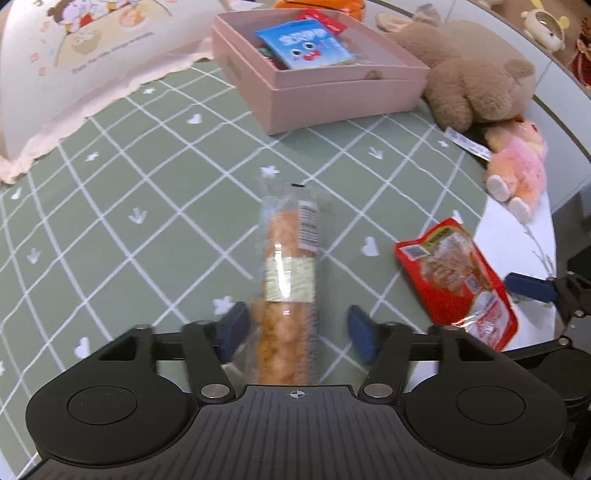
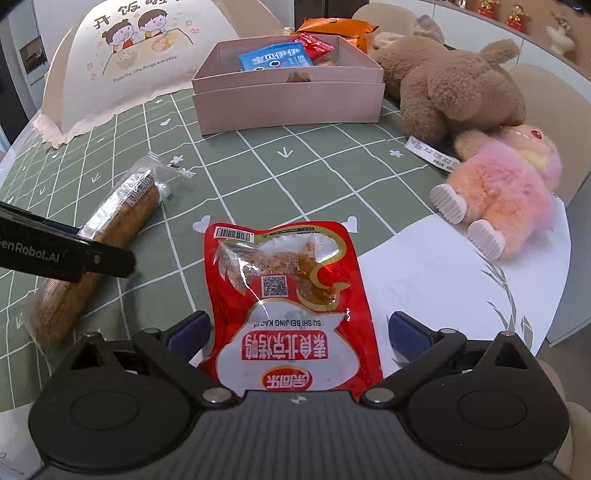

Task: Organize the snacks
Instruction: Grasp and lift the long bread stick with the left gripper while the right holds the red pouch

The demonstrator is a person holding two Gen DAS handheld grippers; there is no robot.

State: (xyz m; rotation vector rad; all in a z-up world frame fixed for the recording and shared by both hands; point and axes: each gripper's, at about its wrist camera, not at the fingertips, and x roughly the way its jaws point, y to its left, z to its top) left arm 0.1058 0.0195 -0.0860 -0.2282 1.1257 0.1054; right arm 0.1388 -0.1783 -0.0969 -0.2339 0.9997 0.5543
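Two blue fingers of the left gripper stand apart on either side of a clear-wrapped bread stick lying on the green checked tablecloth, the left one about touching the wrapper. Beyond sits the pink box, open, holding a blue snack packet and a red packet.

From the right wrist, the right gripper is spread wide around a red pouch lying flat, not clamped. The pink box again shows the blue snack packet and red packet; a brown plush lies just beside it.
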